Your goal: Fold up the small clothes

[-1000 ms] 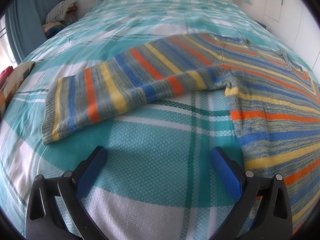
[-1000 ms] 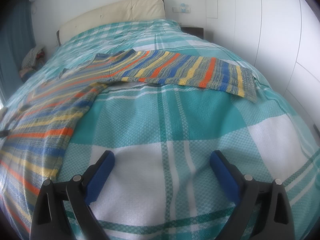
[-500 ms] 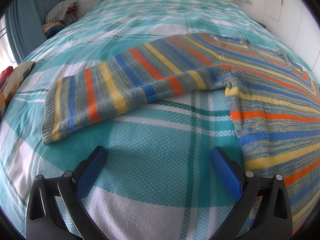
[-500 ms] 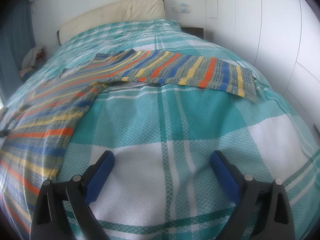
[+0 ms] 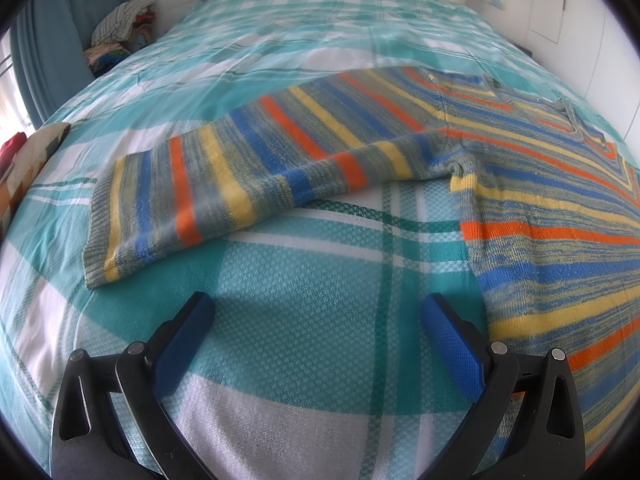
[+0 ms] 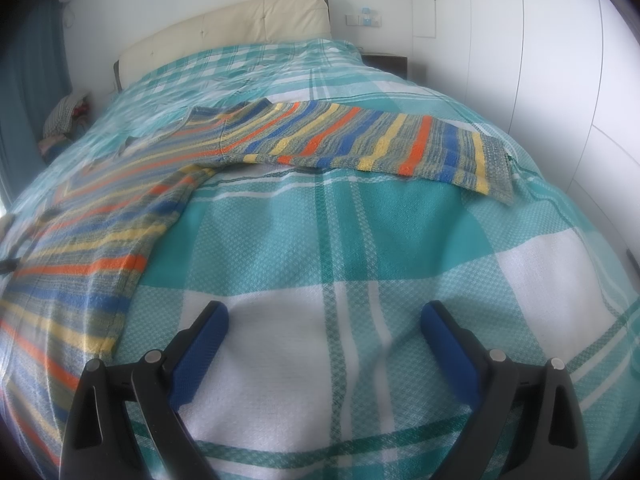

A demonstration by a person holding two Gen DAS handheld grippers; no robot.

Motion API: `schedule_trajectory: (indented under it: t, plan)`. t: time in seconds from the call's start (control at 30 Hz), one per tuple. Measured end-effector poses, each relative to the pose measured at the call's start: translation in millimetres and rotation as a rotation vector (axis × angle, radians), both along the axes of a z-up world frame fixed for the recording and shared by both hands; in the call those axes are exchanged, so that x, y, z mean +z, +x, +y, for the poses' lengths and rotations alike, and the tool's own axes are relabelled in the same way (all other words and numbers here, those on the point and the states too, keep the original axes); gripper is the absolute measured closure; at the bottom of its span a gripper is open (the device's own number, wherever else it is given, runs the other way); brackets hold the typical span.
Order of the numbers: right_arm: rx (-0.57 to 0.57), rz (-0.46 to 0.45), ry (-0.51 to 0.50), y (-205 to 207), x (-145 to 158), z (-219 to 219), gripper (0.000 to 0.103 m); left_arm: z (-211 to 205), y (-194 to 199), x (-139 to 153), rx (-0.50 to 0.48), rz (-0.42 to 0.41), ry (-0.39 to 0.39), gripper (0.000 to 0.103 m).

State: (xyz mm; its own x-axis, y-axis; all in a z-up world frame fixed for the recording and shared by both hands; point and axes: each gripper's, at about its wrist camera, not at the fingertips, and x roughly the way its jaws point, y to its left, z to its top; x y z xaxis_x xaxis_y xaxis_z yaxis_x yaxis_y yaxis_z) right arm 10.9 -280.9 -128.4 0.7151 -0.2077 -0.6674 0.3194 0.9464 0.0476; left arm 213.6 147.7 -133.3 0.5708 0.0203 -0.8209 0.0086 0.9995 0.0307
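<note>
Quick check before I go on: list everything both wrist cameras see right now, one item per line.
Striped knitted sweater: one; grey with blue, yellow and orange stripes; spread flat on the bed, one sleeve out to each side.
Checked bedspread: one; teal and white; covers the bed under the sweater.
Padded headboard: one; cream; at the far end of the bed.
Pile of clothes: one heap; mixed colours; beside the bed's far left corner.
Curtain: one; teal; left edge of the left view.
Cabinet doors: white; along the wall right of the bed.
Left gripper: black with blue pads; open over bare bedspread.
Right gripper: black with blue pads; open over bare bedspread.
</note>
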Motion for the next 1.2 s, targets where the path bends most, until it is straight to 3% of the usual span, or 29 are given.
schedule_trajectory:
  t: [1.2]
  plan:
    - [0.0, 0.003, -0.009, 0.5, 0.6, -0.1, 0.005, 0.1, 0.2, 0.0, 0.0, 0.0, 0.0, 0.0]
